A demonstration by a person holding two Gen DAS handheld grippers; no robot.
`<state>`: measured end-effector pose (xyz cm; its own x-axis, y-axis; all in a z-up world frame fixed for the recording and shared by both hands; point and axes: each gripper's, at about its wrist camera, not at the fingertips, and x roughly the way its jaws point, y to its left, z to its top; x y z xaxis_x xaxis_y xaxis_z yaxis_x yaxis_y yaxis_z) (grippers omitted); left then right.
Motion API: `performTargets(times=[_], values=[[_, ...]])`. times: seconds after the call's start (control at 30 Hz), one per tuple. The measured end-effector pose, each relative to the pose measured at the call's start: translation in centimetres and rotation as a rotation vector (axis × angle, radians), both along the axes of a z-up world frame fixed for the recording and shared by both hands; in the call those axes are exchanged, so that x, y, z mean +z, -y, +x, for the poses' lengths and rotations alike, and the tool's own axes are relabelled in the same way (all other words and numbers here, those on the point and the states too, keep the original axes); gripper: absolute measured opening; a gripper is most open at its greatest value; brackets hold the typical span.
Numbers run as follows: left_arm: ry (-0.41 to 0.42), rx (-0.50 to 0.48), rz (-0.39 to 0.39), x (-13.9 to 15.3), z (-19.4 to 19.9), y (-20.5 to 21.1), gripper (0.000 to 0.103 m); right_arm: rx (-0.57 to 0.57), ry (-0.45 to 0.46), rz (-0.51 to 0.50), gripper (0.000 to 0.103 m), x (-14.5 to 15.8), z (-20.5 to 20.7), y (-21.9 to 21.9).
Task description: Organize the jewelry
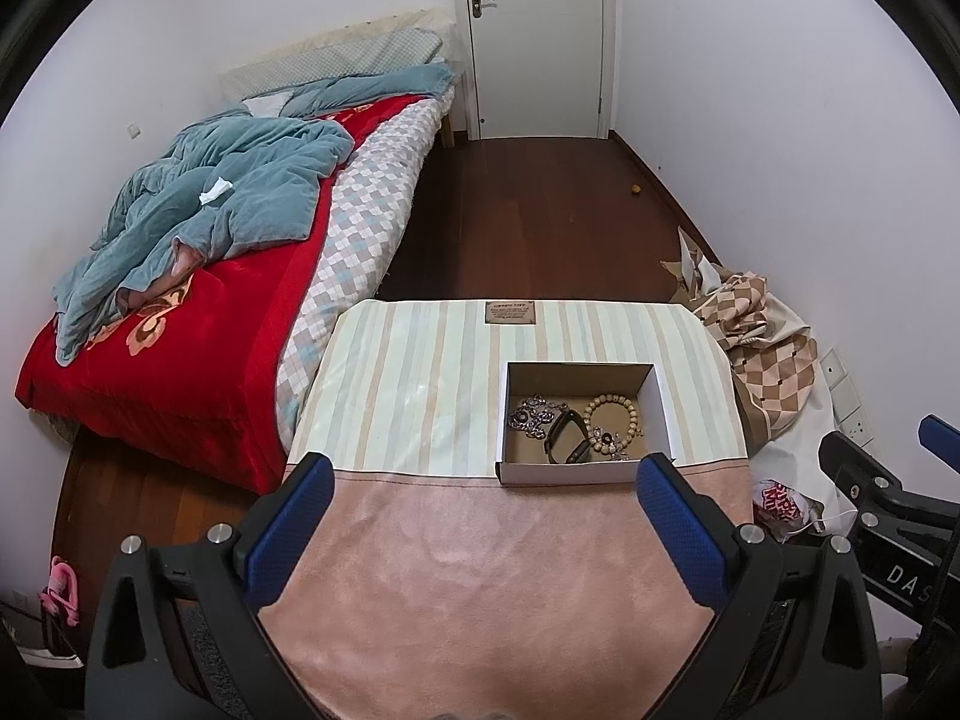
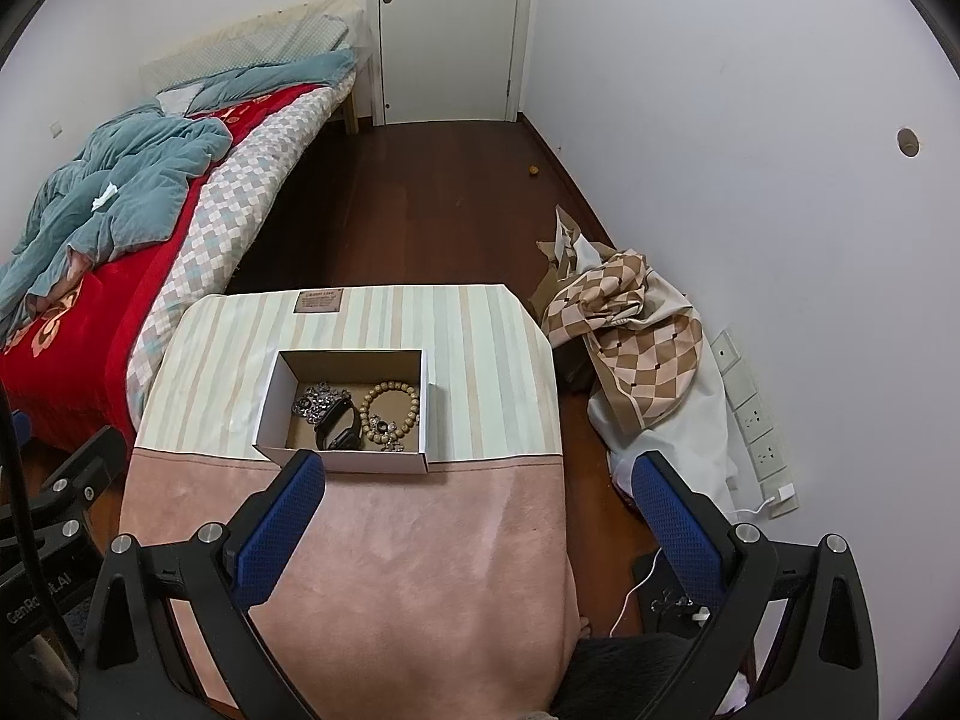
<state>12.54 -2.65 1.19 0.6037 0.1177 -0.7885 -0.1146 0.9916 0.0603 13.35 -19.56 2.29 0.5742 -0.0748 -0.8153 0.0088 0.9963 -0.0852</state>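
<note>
A small open cardboard box (image 1: 657, 405) (image 2: 270, 399) sits on the cloth-covered table (image 1: 420, 396) (image 2: 492, 372). Inside lie a silver chain (image 1: 531, 414) (image 2: 315, 401), a black watch band (image 1: 567, 438) (image 2: 339, 425), a wooden bead bracelet (image 1: 612, 411) (image 2: 393, 405) and a small sparkly piece (image 1: 609, 444) (image 2: 387, 433). My left gripper (image 1: 486, 468) is open and empty, held above the table's pink near part, just short of the box. My right gripper (image 2: 480, 462) is open and empty, to the right of the box, its left finger (image 2: 282, 516) near the box's front wall.
A bed (image 1: 198, 276) with red cover and blue quilt stands left of the table. A checked cloth pile (image 2: 636, 330) lies on the floor at right by wall sockets (image 2: 756, 420). A closed door (image 1: 534, 36) is at the far end of the wooden floor.
</note>
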Motion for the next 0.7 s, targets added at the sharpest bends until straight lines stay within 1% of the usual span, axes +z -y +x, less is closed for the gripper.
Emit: performTargets(times=[0.57, 0.7], values=[[0.006, 0.002, -0.001, 0.57, 0.17, 0.48, 0.103, -0.007, 0.008, -0.003, 0.103, 0.39, -0.14, 0.62], [0.013, 0.005, 0.003, 0.35, -0.19, 0.23, 0.103, -0.008, 0.007, -0.002, 0.103, 0.42, -0.10, 0.73]])
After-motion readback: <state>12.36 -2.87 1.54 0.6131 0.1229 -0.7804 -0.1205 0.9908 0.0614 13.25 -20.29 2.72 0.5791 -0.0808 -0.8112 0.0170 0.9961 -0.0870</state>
